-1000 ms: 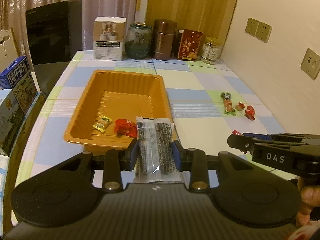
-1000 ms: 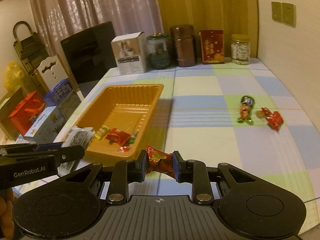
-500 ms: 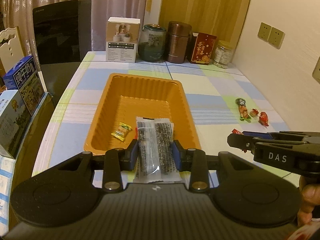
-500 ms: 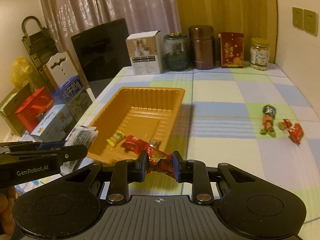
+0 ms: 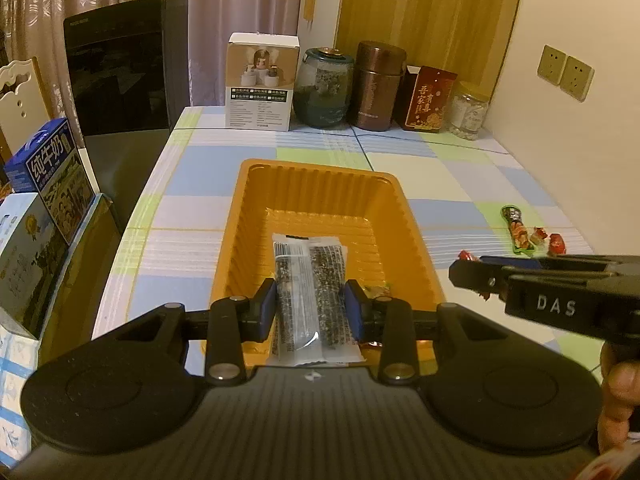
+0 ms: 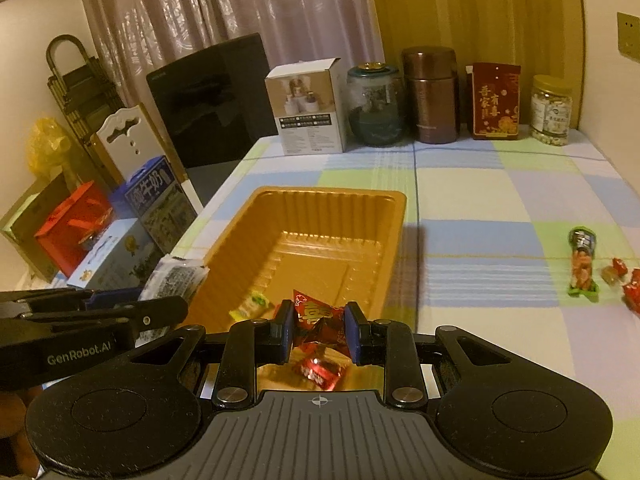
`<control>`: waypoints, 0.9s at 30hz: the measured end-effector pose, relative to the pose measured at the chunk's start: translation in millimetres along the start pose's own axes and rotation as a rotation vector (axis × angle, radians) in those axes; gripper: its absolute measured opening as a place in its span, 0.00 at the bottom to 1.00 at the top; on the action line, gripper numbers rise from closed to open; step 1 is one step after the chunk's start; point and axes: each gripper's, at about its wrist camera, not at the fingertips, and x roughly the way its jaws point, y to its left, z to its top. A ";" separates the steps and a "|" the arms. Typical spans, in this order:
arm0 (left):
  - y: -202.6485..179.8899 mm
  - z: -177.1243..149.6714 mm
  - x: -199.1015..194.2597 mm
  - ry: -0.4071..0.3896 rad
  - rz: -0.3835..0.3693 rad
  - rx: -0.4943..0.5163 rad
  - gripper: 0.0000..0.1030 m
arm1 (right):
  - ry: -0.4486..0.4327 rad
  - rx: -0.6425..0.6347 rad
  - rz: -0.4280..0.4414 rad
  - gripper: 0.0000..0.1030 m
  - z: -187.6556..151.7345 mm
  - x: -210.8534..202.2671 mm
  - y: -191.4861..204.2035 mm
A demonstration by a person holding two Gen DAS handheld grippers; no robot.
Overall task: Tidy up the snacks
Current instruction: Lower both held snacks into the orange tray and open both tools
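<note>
An orange tray [image 5: 316,184] [image 6: 344,208] sits on the checked tablecloth. My left gripper [image 5: 310,306] is shut on a clear packet of dark seaweed snack [image 5: 310,280] and holds it over the tray's near end. My right gripper [image 6: 318,330] is shut on a red wrapped candy [image 6: 316,320] above the tray's near right corner. In the tray lie a yellow-green candy [image 6: 252,306] and a red candy [image 6: 320,372]. A green-and-red snack stick [image 6: 582,266] [image 5: 518,230] and small red candies [image 6: 630,290] [image 5: 556,242] lie on the table to the right.
A white box [image 6: 308,108], glass jar [image 6: 374,106], brown canister [image 6: 434,96], red pouch [image 6: 496,100] and a small jar [image 6: 550,110] line the table's far edge. Milk cartons [image 5: 44,184] and a dark screen [image 5: 124,64] stand left of the table. A wall is on the right.
Both grippers have moved left and forward, from beside the tray's near end to over it, each still holding its snack.
</note>
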 end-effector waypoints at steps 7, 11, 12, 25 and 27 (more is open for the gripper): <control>6.6 4.6 18.2 0.016 0.002 0.015 0.32 | -0.004 0.024 0.001 0.26 9.7 13.8 -3.4; 8.5 7.8 29.4 0.022 -0.001 0.012 0.32 | 0.000 0.037 -0.004 0.26 11.2 19.1 -6.1; 9.8 8.7 32.6 0.024 -0.006 0.002 0.33 | 0.001 0.043 -0.003 0.26 11.6 19.8 -6.9; 15.3 5.4 28.9 0.021 0.011 -0.028 0.36 | 0.011 0.064 0.005 0.26 10.0 21.0 -7.7; 13.8 4.3 27.5 0.026 0.011 -0.022 0.36 | 0.011 0.063 0.009 0.26 9.2 20.0 -6.7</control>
